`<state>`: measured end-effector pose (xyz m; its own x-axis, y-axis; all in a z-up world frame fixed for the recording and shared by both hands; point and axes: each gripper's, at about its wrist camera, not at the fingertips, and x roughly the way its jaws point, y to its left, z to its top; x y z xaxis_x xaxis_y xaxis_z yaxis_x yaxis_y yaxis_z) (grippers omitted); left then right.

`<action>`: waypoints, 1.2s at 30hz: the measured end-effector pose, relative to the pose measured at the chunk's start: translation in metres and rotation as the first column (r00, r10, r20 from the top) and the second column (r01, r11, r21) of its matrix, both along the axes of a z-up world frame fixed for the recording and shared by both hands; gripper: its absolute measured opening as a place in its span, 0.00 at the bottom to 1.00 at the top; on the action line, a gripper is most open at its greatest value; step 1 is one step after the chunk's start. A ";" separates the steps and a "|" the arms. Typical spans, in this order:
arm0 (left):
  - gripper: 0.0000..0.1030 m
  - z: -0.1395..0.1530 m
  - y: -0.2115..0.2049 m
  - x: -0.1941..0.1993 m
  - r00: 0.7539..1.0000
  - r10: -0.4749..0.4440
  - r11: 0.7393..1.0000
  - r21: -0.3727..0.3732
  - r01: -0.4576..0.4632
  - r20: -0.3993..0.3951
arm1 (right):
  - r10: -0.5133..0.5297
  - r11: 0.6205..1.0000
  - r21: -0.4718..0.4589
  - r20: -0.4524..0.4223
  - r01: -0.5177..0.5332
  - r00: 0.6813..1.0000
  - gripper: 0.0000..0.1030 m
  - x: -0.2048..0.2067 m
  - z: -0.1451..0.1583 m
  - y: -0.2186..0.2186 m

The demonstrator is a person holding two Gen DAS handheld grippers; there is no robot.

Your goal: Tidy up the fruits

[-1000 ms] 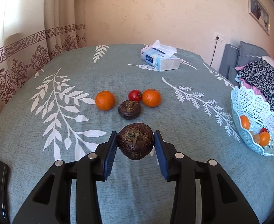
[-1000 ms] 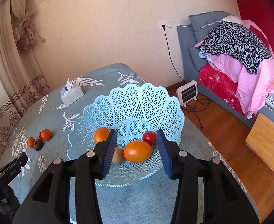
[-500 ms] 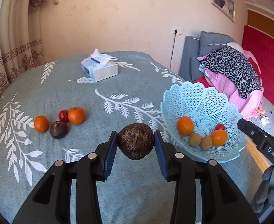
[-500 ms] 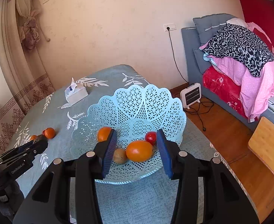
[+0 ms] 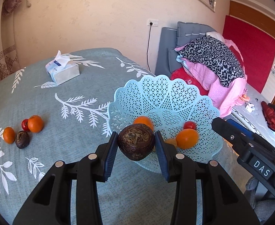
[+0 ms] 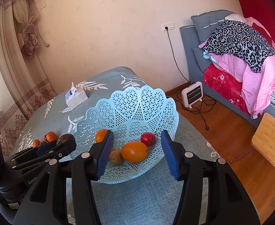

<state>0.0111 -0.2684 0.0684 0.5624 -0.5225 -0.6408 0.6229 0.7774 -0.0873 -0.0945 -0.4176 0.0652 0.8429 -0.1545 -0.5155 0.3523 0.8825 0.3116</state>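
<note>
Left gripper [image 5: 136, 142] clamped on a dark, wrinkled passion fruit [image 5: 136, 141], fingers [image 5: 111, 153] pressed to both its sides, hanging just before the near rim of the pale blue lattice fruit basket [image 5: 161, 97]. Right gripper [image 6: 135, 153] empty, jaws opening, poised over the basket's near edge with an orange [image 6: 134, 151] lying beyond the gap, touched by neither pad.

To do the drop well: carry the passion fruit clear over the scalloped rim, lower toward a bare patch of the basket floor, away from the orange, the small red fruit [image 5: 189, 125] and the brownish one beside it, then ease the fingers apart gently so nothing rolls out. Keep the right gripper out of the path; both tools crowd the same side of the basket.

On the worktop's leaf-print cloth [image 5: 81, 86], well apart from the basket: two small oranges [image 5: 35, 123], a red fruit [image 5: 25, 124] and a second passion fruit [image 5: 22, 142], not yet gathered. Tissue box [image 5: 62, 70] farther back.

Against a second ago: basket swung from the left view's far right edge to dead ahead, loose fruit from centre to far left; grip on the passion fruit unchanged; right jaws visibly wider.
</note>
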 end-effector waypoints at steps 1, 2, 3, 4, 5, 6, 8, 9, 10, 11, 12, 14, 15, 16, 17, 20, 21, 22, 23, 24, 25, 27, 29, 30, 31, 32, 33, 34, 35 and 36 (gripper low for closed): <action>0.40 0.000 -0.002 0.000 1.000 -0.008 1.000 -0.004 0.008 -0.002 | 0.001 1.000 0.000 0.000 -0.001 1.000 0.53 0.000 0.000 0.000; 0.46 0.000 -0.004 0.000 1.000 -0.012 1.000 -0.009 0.012 -0.003 | 0.002 1.000 0.001 0.001 -0.002 1.000 0.53 0.000 0.000 0.001; 0.52 0.000 -0.004 -0.001 1.000 -0.013 1.000 -0.016 0.013 -0.002 | 0.003 1.000 0.001 0.001 -0.003 1.000 0.53 0.000 0.000 0.001; 0.60 0.000 -0.002 -0.001 1.000 -0.011 1.000 -0.024 0.011 0.002 | 0.003 1.000 0.000 0.001 -0.003 1.000 0.53 0.000 0.000 0.001; 0.60 0.000 -0.001 0.000 1.000 -0.008 1.000 -0.027 0.008 0.007 | 0.002 1.000 0.001 0.001 -0.002 1.000 0.53 0.000 0.000 0.001; 0.60 0.000 0.000 0.000 1.000 -0.007 1.000 -0.026 0.007 0.007 | 0.001 1.000 0.002 0.000 -0.001 1.000 0.53 0.000 0.000 0.001; 0.60 -0.001 0.004 0.003 1.000 0.005 1.000 -0.026 -0.005 0.002 | -0.001 1.000 -0.001 -0.002 0.001 1.000 0.53 0.001 -0.001 0.002; 0.60 -0.001 0.007 0.005 1.000 0.013 1.000 -0.026 -0.013 -0.002 | 0.000 1.000 -0.002 -0.004 0.000 1.000 0.53 0.002 -0.001 0.003; 0.61 -0.002 0.009 0.006 1.000 0.022 0.999 -0.027 -0.022 -0.005 | 0.001 1.000 -0.002 -0.005 -0.001 1.000 0.53 0.002 -0.002 0.004; 0.62 -0.002 0.013 0.008 0.999 0.032 0.999 -0.027 -0.032 -0.008 | 0.002 1.000 -0.005 -0.007 -0.002 1.000 0.53 0.003 -0.002 0.005; 0.63 -0.002 0.017 0.009 0.999 0.043 0.999 -0.028 -0.043 -0.011 | 0.003 1.000 -0.008 -0.008 -0.003 1.000 0.53 0.003 -0.002 0.006; 0.71 -0.004 0.024 0.012 0.997 0.071 0.997 -0.024 -0.072 -0.016 | 0.002 1.000 -0.016 -0.008 -0.003 1.000 0.55 0.003 -0.002 0.009; 0.73 -0.004 0.028 0.014 0.996 0.084 0.996 -0.025 -0.085 -0.022 | 0.000 1.000 -0.017 -0.006 0.000 1.000 0.59 0.003 -0.002 0.009; 0.76 -0.005 0.032 0.016 0.995 0.096 0.995 -0.030 -0.097 -0.030 | -0.002 1.000 -0.017 -0.004 0.001 1.000 0.60 0.003 -0.002 0.010; 0.77 -0.005 0.037 0.017 0.994 0.107 0.994 -0.035 -0.108 -0.036 | -0.001 1.000 -0.018 -0.003 0.001 1.000 0.61 0.003 -0.002 0.011; 0.79 -0.006 0.048 0.020 0.990 0.137 0.990 -0.035 -0.139 -0.044 | 0.000 1.000 -0.025 -0.005 0.000 1.000 0.61 0.003 -0.002 0.013; 0.80 -0.006 0.052 0.020 0.988 0.145 0.988 -0.037 -0.147 -0.044 | 0.001 1.000 -0.027 -0.005 -0.001 1.000 0.61 0.003 -0.002 0.014; 0.81 -0.005 0.057 0.021 0.987 0.155 0.987 -0.040 -0.157 -0.042 | 0.003 1.000 -0.029 -0.004 -0.003 1.000 0.61 0.003 -0.002 0.015; 0.81 -0.005 0.060 0.022 0.986 0.164 0.985 -0.042 -0.166 -0.041 | 0.004 0.999 -0.031 -0.004 -0.004 1.000 0.61 0.003 -0.002 0.016; 0.81 -0.005 0.064 0.023 0.984 0.172 0.984 -0.044 -0.174 -0.042 | 0.005 0.999 -0.034 -0.003 -0.005 1.000 0.61 0.003 -0.002 0.018; 0.81 -0.004 0.068 0.024 0.982 0.182 0.982 -0.046 -0.183 -0.042 | 0.005 0.999 -0.036 -0.002 -0.006 1.000 0.61 0.003 -0.002 0.019; 0.82 -0.004 0.077 0.026 0.979 0.200 0.978 -0.047 -0.202 -0.039 | 0.007 0.999 -0.037 -0.002 -0.007 1.000 0.61 0.004 -0.001 0.021; 0.84 -0.004 0.086 0.029 0.975 0.221 0.974 -0.047 -0.223 -0.034 | 0.011 0.999 -0.040 -0.001 -0.011 1.000 0.61 0.005 -0.001 0.024; 0.84 -0.004 0.091 0.031 0.972 0.232 0.971 -0.048 -0.233 -0.034 | 0.016 0.999 -0.043 -0.002 -0.016 1.000 0.61 0.005 0.000 0.026; 0.84 -0.005 0.096 0.033 0.969 0.243 0.968 -0.049 -0.244 -0.036 | 0.021 0.999 -0.046 -0.002 -0.021 1.000 0.61 0.006 0.000 0.029; 0.84 -0.005 0.102 0.035 0.966 0.254 0.966 -0.050 -0.256 -0.039 | 0.026 0.998 -0.049 -0.003 -0.026 1.000 0.61 0.006 0.000 0.031; 0.84 -0.006 0.107 0.037 0.963 0.266 0.962 -0.050 -0.268 -0.041 | 0.032 0.998 -0.054 -0.004 -0.032 0.999 0.61 0.007 0.001 0.034; 0.84 -0.007 0.113 0.040 0.959 0.281 0.958 -0.048 -0.283 -0.043 | 0.039 0.997 -0.060 -0.003 -0.039 0.999 0.62 0.008 0.002 0.037; 0.84 -0.008 0.120 0.043 0.954 0.295 0.954 -0.047 -0.297 -0.046 | 0.045 0.997 -0.067 -0.002 -0.045 0.999 0.62 0.008 0.003 0.041; 0.84 -0.008 0.126 0.046 0.950 0.310 0.949 -0.047 -0.312 -0.049 | 0.052 0.996 -0.072 -0.001 -0.052 0.999 0.62 0.009 0.004 0.044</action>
